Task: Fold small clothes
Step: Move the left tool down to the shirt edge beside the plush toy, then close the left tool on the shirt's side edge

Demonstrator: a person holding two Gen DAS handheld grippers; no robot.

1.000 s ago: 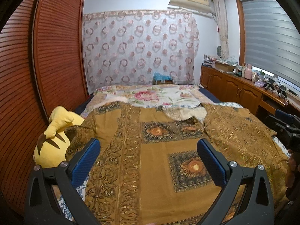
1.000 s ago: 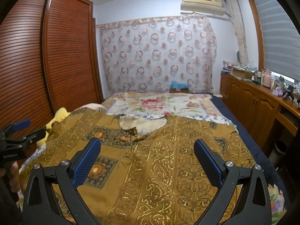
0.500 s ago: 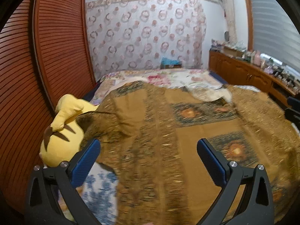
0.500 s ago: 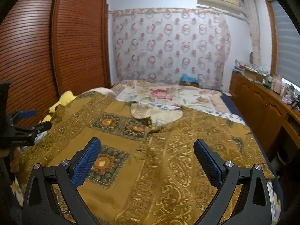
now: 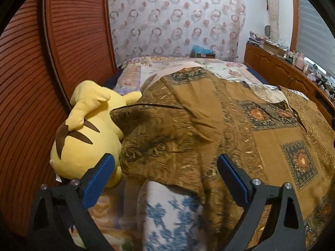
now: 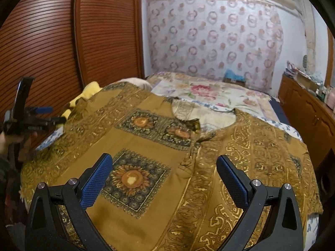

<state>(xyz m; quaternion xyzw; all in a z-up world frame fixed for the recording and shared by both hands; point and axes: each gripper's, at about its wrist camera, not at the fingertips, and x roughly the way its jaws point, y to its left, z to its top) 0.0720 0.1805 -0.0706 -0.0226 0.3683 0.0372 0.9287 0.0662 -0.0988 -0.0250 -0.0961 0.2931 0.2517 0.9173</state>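
Observation:
A brown and gold patterned garment (image 5: pixel 209 129) lies spread front up on the bed, its neck opening toward the far end (image 6: pixel 201 113). My left gripper (image 5: pixel 165 159) hovers over the garment's left sleeve edge, next to a yellow plush toy (image 5: pixel 83 129). Its jaws are closing, with the sleeve's hem below them and the pads not pressing on it. In the right wrist view the left gripper (image 6: pixel 50 115) sits at the far left in a hand. My right gripper (image 6: pixel 164 158) stands open above the garment's chest, near a sunflower square, with nothing held.
A blue and white cloth (image 5: pixel 167 213) shows under the sleeve hem. The floral bedsheet (image 6: pixel 199 90) covers the bed's far end. A louvred wooden wardrobe (image 5: pixel 31 83) stands close on the left, and a wooden cabinet (image 6: pixel 303 104) with clutter runs along the right.
My left gripper has swung left and down from the garment's middle to its sleeve by the plush toy. My right gripper has dipped and come closer over the garment's front.

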